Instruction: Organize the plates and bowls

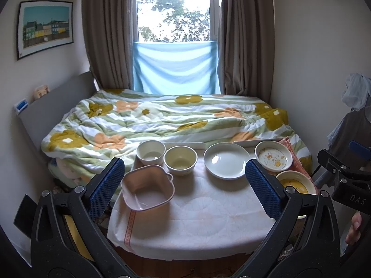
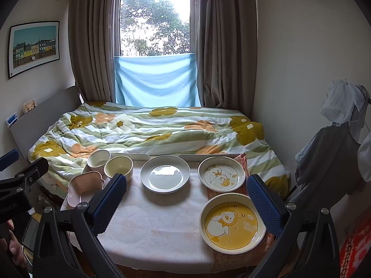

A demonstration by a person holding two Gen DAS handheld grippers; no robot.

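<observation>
The crockery lies sorted by kind across the cloth-covered table [image 2: 148, 227], which suggests the stacking has not begun: three bowls cluster at the left and three plates spread over the middle and right. The pink square bowl [image 1: 148, 188] with small side handles sits nearest the front left edge, and behind it the cream bowl [image 1: 180, 159] and the white bowl [image 1: 150, 152] stand just beside each other, close enough to be nested in short moves. The plain white plate [image 2: 165, 176] rests near the table's centre, the white duck plate [image 2: 221, 173] at the back right, and the yellow duck plate [image 2: 233, 223] at the front right, partly on a patterned cloth. None overlaps another, so each rim is free to be pinched. The left gripper [image 1: 184, 185] hangs above the front of the table with its jaws spread wide and nothing between them, framing the pink bowl and the plain plate; the right gripper [image 2: 186, 202] hangs likewise wide and empty, its right finger over the yellow plate's rim. Each tool seems set to take its own side, bowls for the left, plates for the right. Beyond the table lies a bed with a flowered quilt [image 1: 162, 120] below a curtained window [image 2: 155, 18].
</observation>
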